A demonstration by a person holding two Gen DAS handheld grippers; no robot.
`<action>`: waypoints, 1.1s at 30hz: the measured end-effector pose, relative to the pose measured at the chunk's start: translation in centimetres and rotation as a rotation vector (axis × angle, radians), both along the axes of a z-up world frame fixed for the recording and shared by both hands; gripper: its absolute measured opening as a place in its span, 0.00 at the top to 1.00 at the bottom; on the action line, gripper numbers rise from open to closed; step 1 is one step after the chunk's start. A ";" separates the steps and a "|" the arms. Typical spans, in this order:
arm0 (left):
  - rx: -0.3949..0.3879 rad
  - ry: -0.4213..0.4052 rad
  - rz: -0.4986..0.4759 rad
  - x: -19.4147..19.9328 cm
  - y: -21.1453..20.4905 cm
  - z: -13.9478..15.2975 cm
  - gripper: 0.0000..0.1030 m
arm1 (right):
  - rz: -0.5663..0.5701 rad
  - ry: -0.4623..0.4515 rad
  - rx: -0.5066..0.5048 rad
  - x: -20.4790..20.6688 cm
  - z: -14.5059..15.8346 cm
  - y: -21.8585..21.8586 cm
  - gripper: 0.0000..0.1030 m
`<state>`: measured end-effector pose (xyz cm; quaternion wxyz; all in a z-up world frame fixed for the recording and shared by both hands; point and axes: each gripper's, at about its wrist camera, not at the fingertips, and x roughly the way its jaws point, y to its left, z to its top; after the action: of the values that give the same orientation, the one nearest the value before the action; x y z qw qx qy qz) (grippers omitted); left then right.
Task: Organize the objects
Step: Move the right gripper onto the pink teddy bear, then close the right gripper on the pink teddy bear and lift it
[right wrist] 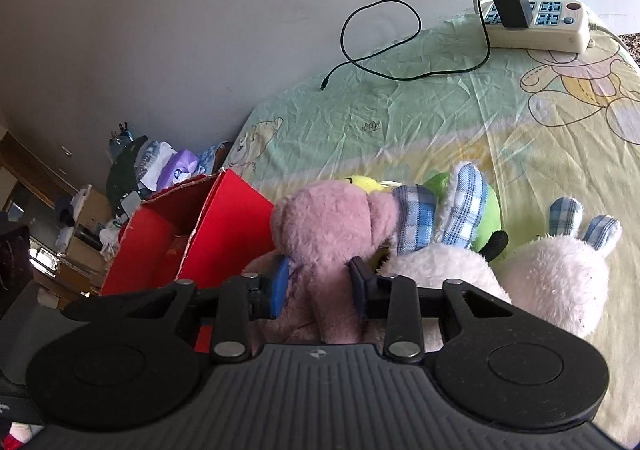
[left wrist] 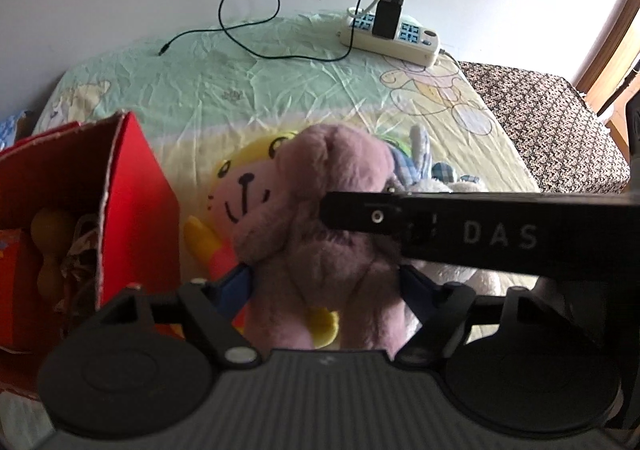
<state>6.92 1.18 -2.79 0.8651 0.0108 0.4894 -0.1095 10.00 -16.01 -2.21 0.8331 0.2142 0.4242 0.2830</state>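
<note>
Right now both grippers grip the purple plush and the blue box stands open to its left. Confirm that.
Not quite: the box is red, not blue, as the right wrist view shows. The rest holds: the left gripper and the right gripper both grip the purple plush, and the box stands open to its left.

Power strip point(left wrist: 390, 34) with black charger point(left wrist: 387, 18) and cable point(left wrist: 248, 29)

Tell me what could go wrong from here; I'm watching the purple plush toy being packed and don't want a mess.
1. Both the left gripper and the right gripper pinch the purple plush toy at once; diverging pulls could strain its seams.
2. The red box has a torn rim, so the plush might catch there going in.
3. The white plush rabbit presses against the purple one and could be dragged along.
</note>
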 end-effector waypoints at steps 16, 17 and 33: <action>-0.013 -0.033 -0.075 -3.9 -0.1 -0.4 0.30 | 0.053 -0.007 -0.032 -3.0 0.4 -0.3 0.73; -0.009 -0.024 -0.075 -3.9 -0.1 -0.7 0.30 | 0.052 0.005 -0.041 -3.0 0.0 -0.1 0.70; 0.011 -0.055 -0.073 -4.6 -0.3 -1.4 0.30 | 0.051 -0.027 -0.058 -4.0 -0.4 0.8 0.65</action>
<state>2.29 0.92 -4.19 0.8735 0.0366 0.4655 -0.1379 6.05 -15.19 -2.63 0.8372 0.1751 0.4261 0.2946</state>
